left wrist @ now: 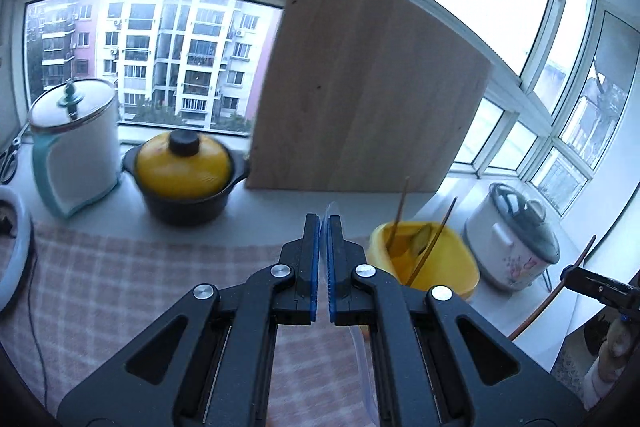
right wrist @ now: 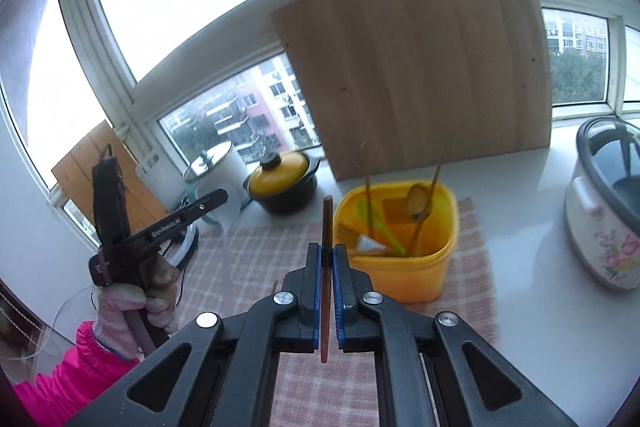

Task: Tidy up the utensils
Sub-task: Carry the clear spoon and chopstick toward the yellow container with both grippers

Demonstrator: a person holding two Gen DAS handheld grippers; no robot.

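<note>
Right wrist view shows your right gripper [right wrist: 327, 259] pinching a brown stick [right wrist: 326, 223] just left of the yellow bin [right wrist: 404, 279], while your left gripper [left wrist: 323, 239] clamps a clear plastic piece [left wrist: 331, 209]; next, I judge, tip the stick into the bin

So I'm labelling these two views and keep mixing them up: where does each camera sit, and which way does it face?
Left wrist: sits on the left tongs, faces the window; tongs shut on a clear plastic piece; right tongs at right edge.
Right wrist: sits on the right tongs, shut on a chopstick, faces the bin; left hand, pink sleeve at left.
Shared: board, pot, kettle, rice cooker, checked cloth.
</note>
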